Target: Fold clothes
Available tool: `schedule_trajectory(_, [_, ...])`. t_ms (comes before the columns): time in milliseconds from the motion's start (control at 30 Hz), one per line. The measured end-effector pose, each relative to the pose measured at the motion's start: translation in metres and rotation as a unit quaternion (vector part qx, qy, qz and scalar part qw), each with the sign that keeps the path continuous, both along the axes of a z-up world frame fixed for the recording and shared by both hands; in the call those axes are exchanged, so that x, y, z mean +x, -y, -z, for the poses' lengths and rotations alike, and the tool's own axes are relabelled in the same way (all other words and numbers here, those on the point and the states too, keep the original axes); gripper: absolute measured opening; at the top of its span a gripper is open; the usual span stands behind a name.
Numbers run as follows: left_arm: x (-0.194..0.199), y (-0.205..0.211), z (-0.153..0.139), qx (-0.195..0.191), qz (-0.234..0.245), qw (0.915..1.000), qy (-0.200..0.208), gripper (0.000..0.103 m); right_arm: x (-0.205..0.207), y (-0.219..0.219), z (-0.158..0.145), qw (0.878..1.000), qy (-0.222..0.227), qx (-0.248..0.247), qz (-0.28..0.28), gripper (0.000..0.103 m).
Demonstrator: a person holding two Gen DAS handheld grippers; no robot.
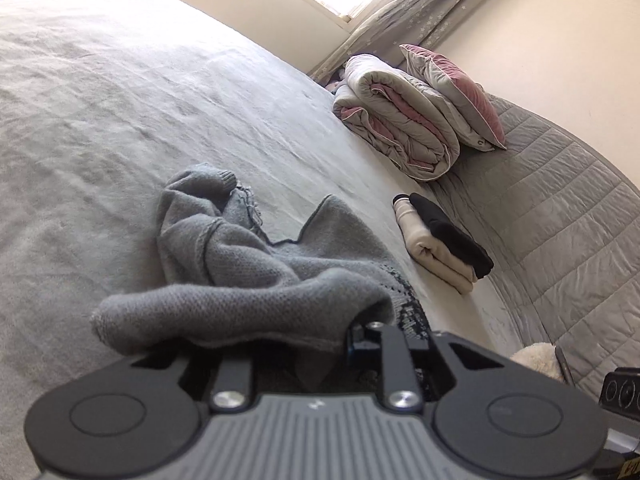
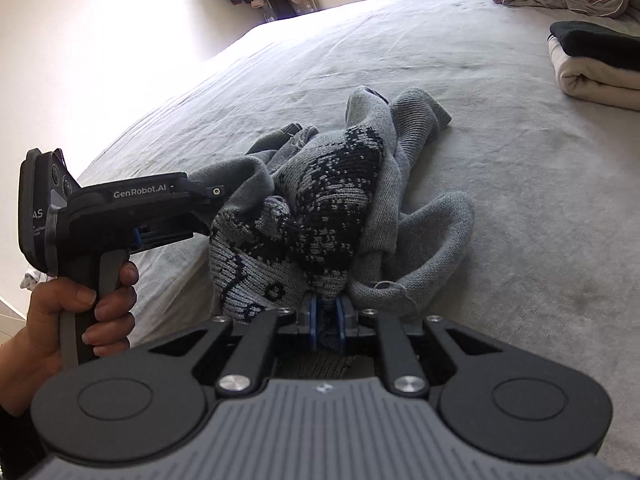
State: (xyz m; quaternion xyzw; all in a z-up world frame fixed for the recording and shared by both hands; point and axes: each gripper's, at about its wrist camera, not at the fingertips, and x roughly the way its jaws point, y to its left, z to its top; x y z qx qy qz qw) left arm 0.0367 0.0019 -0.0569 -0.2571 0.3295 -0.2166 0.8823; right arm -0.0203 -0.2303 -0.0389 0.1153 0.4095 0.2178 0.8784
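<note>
A crumpled grey knit sweater [image 1: 240,272] with a black pattern [image 2: 336,184] lies on the grey bed. My left gripper [image 1: 320,344] is buried in its near fold, fingertips hidden by the cloth; in the right wrist view this gripper [image 2: 208,204] bites the sweater's left edge. My right gripper [image 2: 326,312] is shut on a bunched bit of the patterned cloth, blue pads close together.
The grey bedsheet [image 1: 120,120] spreads wide to the left. A folded stack of a cream and a black garment [image 1: 444,240] lies to the right, also in the right wrist view [image 2: 596,64]. A rolled duvet [image 1: 400,120] and a pillow [image 1: 460,96] sit beyond it.
</note>
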Motion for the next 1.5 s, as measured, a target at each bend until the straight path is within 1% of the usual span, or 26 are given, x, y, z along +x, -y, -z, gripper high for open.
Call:
schedule_trajectory(67, [-0.005, 0.011, -0.007, 0.022, 0.021, 0.9991, 0.029, 0.016, 0.002, 0.009, -0.005, 1.000, 0.002, 0.007, 0.010, 0.023])
schedule_trajectory(133, [-0.013, 0.021, -0.011, 0.048, 0.049, 0.9957, 0.062, 0.015, 0.002, 0.019, -0.012, 0.999, 0.014, 0.014, 0.028, 0.045])
schedule_trajectory(167, [-0.017, 0.027, -0.014, 0.061, 0.065, 0.9930, 0.077, 0.015, 0.002, 0.024, -0.016, 0.999, 0.023, 0.018, 0.038, 0.048])
schedule_trajectory(233, [-0.024, 0.036, -0.016, 0.082, 0.094, 0.9867, 0.103, 0.014, 0.001, 0.032, -0.024, 0.997, 0.039, 0.029, 0.052, 0.049])
schedule_trajectory(333, [-0.032, 0.047, -0.019, 0.101, 0.135, 0.9771, 0.129, 0.013, 0.003, 0.039, -0.036, 0.995, 0.060, 0.055, 0.059, 0.049])
schedule_trajectory(367, [-0.035, 0.050, -0.019, 0.106, 0.148, 0.9736, 0.137, 0.009, 0.004, 0.039, -0.039, 0.994, 0.064, 0.064, 0.058, 0.049])
schedule_trajectory(433, [-0.042, 0.057, -0.020, 0.116, 0.173, 0.9660, 0.153, 0.009, 0.006, 0.035, -0.042, 0.994, 0.069, 0.076, 0.050, 0.049])
schedule_trajectory(467, [-0.047, 0.062, -0.020, 0.128, 0.182, 0.9615, 0.162, 0.009, 0.008, 0.030, -0.044, 0.994, 0.071, 0.077, 0.042, 0.049])
schedule_trajectory(533, [-0.051, 0.067, -0.019, 0.144, 0.192, 0.9559, 0.169, 0.009, 0.012, 0.020, -0.047, 0.994, 0.075, 0.079, 0.028, 0.049])
schedule_trajectory(700, [-0.052, 0.070, -0.016, 0.149, 0.200, 0.9541, 0.166, 0.011, 0.026, -0.012, -0.047, 0.995, 0.073, 0.063, -0.018, 0.050])
schedule_trajectory(833, [-0.058, 0.071, -0.017, 0.157, 0.210, 0.9491, 0.175, 0.022, 0.039, -0.032, -0.043, 0.997, 0.064, 0.036, -0.029, 0.050])
schedule_trajectory(967, [-0.064, 0.072, -0.017, 0.169, 0.219, 0.9436, 0.182, 0.028, 0.054, -0.041, -0.032, 0.998, 0.048, 0.013, -0.030, 0.050])
schedule_trajectory(1000, [-0.065, 0.071, -0.017, 0.171, 0.220, 0.9430, 0.182, 0.029, 0.056, -0.043, -0.029, 0.999, 0.044, 0.006, -0.032, 0.049])
schedule_trajectory(1033, [-0.065, 0.070, -0.017, 0.171, 0.221, 0.9429, 0.181, 0.033, 0.058, -0.045, -0.025, 0.999, 0.042, -0.003, -0.032, 0.037])
schedule_trajectory(1067, [-0.065, 0.068, -0.017, 0.171, 0.222, 0.9428, 0.181, 0.035, 0.059, -0.047, -0.023, 0.999, 0.041, -0.013, -0.032, 0.025])
schedule_trajectory(1100, [-0.065, 0.067, -0.017, 0.171, 0.222, 0.9427, 0.182, 0.035, 0.060, -0.047, -0.020, 0.998, 0.041, -0.021, -0.031, 0.011])
schedule_trajectory(1233, [-0.068, 0.062, -0.020, 0.168, 0.228, 0.9414, 0.183, 0.047, 0.055, -0.040, -0.025, 0.998, 0.064, -0.008, -0.006, 0.009])
schedule_trajectory(1333, [-0.072, 0.059, -0.023, 0.167, 0.234, 0.9391, 0.188, 0.057, 0.050, -0.026, -0.039, 0.995, 0.093, 0.002, 0.019, 0.008])
schedule_trajectory(1367, [-0.073, 0.058, -0.024, 0.168, 0.235, 0.9380, 0.191, 0.060, 0.049, -0.020, -0.044, 0.994, 0.102, 0.004, 0.028, 0.008])
schedule_trajectory(1500, [-0.082, 0.057, -0.027, 0.169, 0.238, 0.9346, 0.203, 0.063, 0.044, 0.010, -0.058, 0.988, 0.129, 0.014, 0.082, 0.008])
